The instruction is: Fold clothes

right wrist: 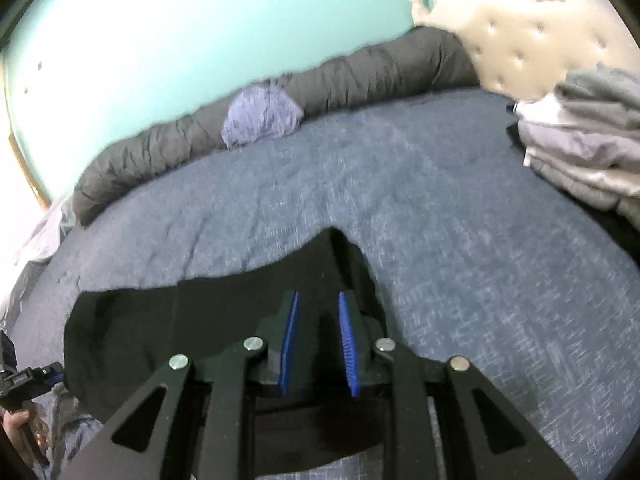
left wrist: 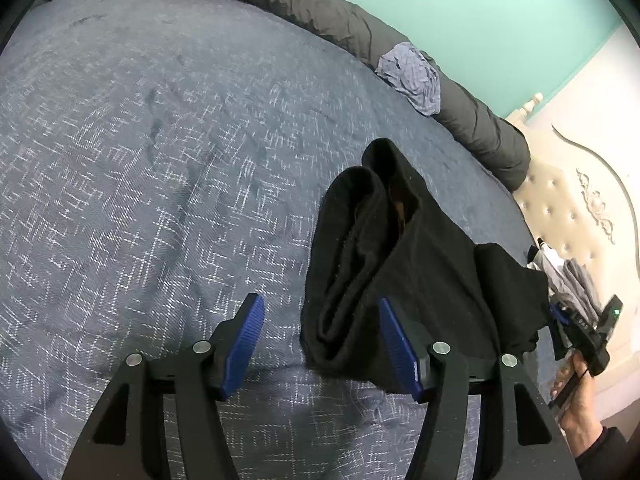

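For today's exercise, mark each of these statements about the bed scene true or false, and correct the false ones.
1. The black garment lies on a blue-grey bedspread. True.
2. The left hand-held gripper is clamped shut. False: its jaws stand wide apart.
3. A crumpled lilac cloth rests against the rolled dark grey duvet. True.
4. The wall is yellow. False: it is turquoise.
5. Grey folded clothes sit near the headboard. True.

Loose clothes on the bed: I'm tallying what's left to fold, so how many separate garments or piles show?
3: black garment by the grippers; crumpled lilac piece against the grey bolster; grey-white pile near the headboard, item count unclear.
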`<control>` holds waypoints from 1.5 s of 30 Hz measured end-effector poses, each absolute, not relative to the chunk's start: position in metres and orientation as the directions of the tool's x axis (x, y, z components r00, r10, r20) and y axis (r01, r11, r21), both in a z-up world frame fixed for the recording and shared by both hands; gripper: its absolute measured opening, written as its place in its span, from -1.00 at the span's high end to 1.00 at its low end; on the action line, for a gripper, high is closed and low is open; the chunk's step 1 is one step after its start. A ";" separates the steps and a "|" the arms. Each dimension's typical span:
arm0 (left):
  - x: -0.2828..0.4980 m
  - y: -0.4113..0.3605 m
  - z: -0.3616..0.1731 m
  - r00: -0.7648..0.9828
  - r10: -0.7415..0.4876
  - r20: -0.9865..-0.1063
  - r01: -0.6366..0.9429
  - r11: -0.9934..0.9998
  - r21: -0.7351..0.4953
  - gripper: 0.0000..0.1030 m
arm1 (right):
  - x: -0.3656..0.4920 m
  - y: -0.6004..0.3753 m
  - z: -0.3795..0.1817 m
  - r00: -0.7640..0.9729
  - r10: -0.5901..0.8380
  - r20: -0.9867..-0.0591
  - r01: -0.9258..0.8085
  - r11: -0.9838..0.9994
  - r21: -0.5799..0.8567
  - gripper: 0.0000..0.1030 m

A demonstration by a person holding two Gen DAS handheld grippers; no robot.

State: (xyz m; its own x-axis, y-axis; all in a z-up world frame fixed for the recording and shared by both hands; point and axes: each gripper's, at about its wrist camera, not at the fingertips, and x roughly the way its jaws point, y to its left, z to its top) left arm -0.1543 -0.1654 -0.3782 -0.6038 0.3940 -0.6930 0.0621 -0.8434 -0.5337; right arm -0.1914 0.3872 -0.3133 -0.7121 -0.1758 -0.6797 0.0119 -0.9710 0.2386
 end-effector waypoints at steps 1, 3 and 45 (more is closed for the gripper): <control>-0.154 -0.166 -0.379 -0.602 0.400 -0.691 0.064 -0.838 -0.542 -0.24 | -0.194 0.389 -0.319 -0.691 -0.171 -0.702 -0.002 -0.971 0.238 0.63; -0.153 -0.167 -0.380 -0.601 0.411 -0.685 0.070 -0.827 -0.558 -0.25 | -0.187 0.398 -0.318 -0.721 -0.190 -0.666 -0.019 -0.956 0.294 0.63; -0.161 -0.120 -0.367 -0.640 0.422 -0.642 0.123 -0.768 -0.628 0.60 | -0.111 0.413 -0.347 -0.821 -0.364 -0.440 0.049 -0.813 0.581 0.59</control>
